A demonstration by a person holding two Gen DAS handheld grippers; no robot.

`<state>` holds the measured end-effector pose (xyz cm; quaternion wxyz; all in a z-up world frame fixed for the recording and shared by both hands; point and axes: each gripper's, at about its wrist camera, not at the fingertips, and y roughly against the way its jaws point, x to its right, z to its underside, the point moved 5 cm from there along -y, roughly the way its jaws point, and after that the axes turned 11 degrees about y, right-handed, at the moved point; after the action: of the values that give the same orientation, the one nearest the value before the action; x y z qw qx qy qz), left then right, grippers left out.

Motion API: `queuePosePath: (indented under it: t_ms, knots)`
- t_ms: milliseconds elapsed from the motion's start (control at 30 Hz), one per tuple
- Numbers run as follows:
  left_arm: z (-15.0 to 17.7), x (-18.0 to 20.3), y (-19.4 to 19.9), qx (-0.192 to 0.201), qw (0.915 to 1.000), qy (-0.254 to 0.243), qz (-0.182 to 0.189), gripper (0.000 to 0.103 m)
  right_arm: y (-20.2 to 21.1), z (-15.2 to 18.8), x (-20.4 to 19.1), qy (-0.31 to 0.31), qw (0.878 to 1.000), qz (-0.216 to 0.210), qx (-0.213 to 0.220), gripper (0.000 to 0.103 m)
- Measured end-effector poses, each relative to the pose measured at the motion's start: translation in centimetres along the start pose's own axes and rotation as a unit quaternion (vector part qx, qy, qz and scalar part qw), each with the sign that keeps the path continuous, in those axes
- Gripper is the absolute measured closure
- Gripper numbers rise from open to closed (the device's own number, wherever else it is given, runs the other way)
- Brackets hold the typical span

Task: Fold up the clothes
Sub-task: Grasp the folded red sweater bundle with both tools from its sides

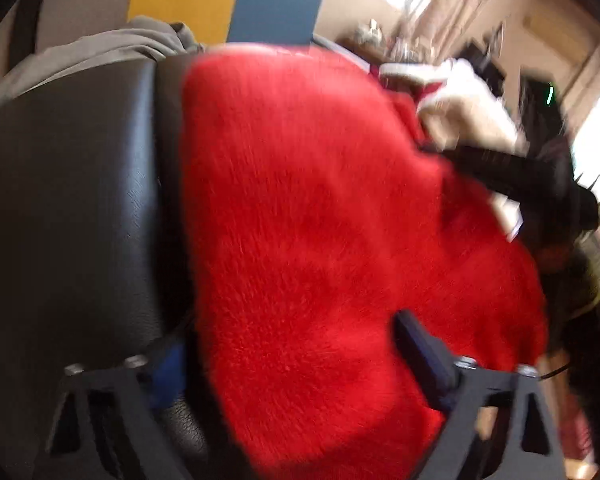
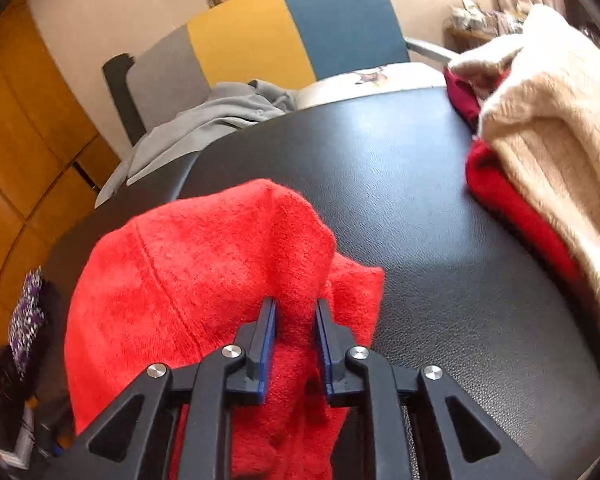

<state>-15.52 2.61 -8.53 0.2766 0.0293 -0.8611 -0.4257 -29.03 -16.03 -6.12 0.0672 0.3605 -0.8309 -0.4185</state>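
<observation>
The fuzzy bright red knitted garment (image 2: 204, 280) lies bunched on the black leather-textured tabletop (image 2: 400, 184). In the right wrist view it runs from the lower edge up toward 12 o'clock, where it rises to a rounded hump, so its long axis follows the gripper's own line. A seam runs down its left part. The right gripper (image 2: 296, 320) pinches a raised fold of this red fabric between its narrowly set blue-padded fingers (image 2: 266, 344).

In the left wrist view the same red garment (image 1: 320, 240) fills the middle, blurred, its nap long and hairy, its left edge running roughly straight from 12 to 6 o'clock against bare tabletop (image 1: 68, 200). The left gripper (image 1: 292, 352) stands spread wide, with red fabric lying between its fingers; whether the pads press on it cannot be told.

Open tabletop stretches from the centre toward 1 o'clock in the right wrist view. At 3 o'clock lies a cream ribbed knit (image 2: 548, 128) on top of darker red cloth (image 2: 512, 208). A grey garment (image 2: 204, 120) drapes over the table's far edge at 11 o'clock, before a grey, yellow and blue chair (image 2: 284, 24).
</observation>
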Motion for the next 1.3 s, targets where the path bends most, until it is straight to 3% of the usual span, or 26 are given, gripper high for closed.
queuePosePath:
  t_ms: [33, 100, 200, 300, 400, 500, 567, 600, 667, 767, 867, 900, 967, 1000, 1033, 1100, 1200, 1300]
  knots:
    - [-0.5, -0.2, 1.0, 0.016, 0.9999, 0.001, -0.003, 0.019, 0.4, -0.3, 0.2, 0.001, 1.000, -0.001, 0.002, 0.075]
    - [-1.6, -0.5, 3.0, 0.050, 0.9987, 0.002, -0.011, 0.019, 1.5, -0.9, 0.2, 0.003, 1.000, 0.001, 0.011, 0.075]
    - [-4.1, -0.2, 5.2, 0.097, 0.9952, -0.005, -0.014, 0.015, 5.5, -2.0, -1.2, 0.048, 0.997, 0.035, 0.054, 0.075]
    - [-6.4, 1.1, 5.1, 0.113, 0.9934, -0.021, -0.007, 0.013, 8.5, -2.1, -5.0, 0.109, 0.990, -0.004, 0.084, 0.076]
    - [-9.0, 2.1, 3.3, 0.104, 0.9939, -0.038, -0.001, 0.013, 9.0, -0.7, -8.8, 0.176, 0.982, -0.023, 0.068, 0.076]
    - [-9.8, 3.1, -0.1, 0.065, 0.9963, -0.055, -0.014, 0.013, 7.0, 1.8, -9.1, 0.190, 0.982, -0.006, 0.015, 0.076]
    - [-9.1, 3.2, -3.0, 0.031, 0.9964, -0.067, -0.042, 0.012, 4.7, 4.2, -8.2, 0.186, 0.982, 0.014, -0.040, 0.087]
    - [-8.6, 2.9, -3.9, 0.027, 0.9960, -0.070, -0.049, 0.005, 3.3, 5.6, -7.5, 0.182, 0.981, 0.024, -0.069, 0.101]
    - [-8.2, 2.5, -4.9, 0.023, 0.9960, -0.068, -0.053, 0.001, 2.7, 7.0, -7.4, 0.188, 0.981, 0.026, -0.048, 0.101]
    - [-9.1, 2.0, -3.2, 0.035, 0.9984, -0.035, -0.026, 0.010, 3.1, 6.0, -6.9, 0.150, 0.988, -0.008, -0.046, 0.101]
    - [-9.9, 0.2, -0.1, 0.053, 0.9986, 0.004, 0.006, 0.010, 4.6, 4.7, -6.0, 0.101, 0.992, -0.063, -0.028, 0.092]
    - [-10.1, -0.7, 0.8, 0.059, 0.9980, 0.019, 0.015, 0.002, 5.4, 4.1, -5.7, 0.087, 0.993, -0.077, -0.013, 0.083]
    - [-10.0, -2.4, 2.2, 0.063, 0.9964, 0.046, 0.035, 0.000, 6.5, 3.1, -4.9, 0.059, 0.994, -0.097, 0.007, 0.077]
    - [-9.5, -3.2, 2.5, 0.057, 0.9961, 0.054, 0.041, 0.000, 6.4, 2.8, -4.4, 0.047, 0.994, -0.094, 0.007, 0.068]
    - [-9.1, -3.8, 2.4, 0.047, 0.9959, 0.061, 0.048, 0.000, 6.0, 2.9, -3.8, 0.036, 0.995, -0.090, 0.000, 0.056]
    - [-8.0, -4.4, 1.8, 0.022, 0.9945, 0.076, 0.068, 0.000, 4.1, 3.2, -2.3, 0.000, 0.995, -0.094, -0.033, 0.051]
    - [-6.7, -4.6, 0.1, -0.014, 0.9902, 0.095, 0.101, 0.000, 1.4, 3.9, -1.1, -0.043, 0.988, -0.136, -0.063, 0.029]
    - [-6.0, -4.0, -1.8, -0.045, 0.9867, 0.103, 0.117, 0.000, -0.1, 3.6, -1.0, -0.039, 0.985, -0.150, -0.074, 0.022]
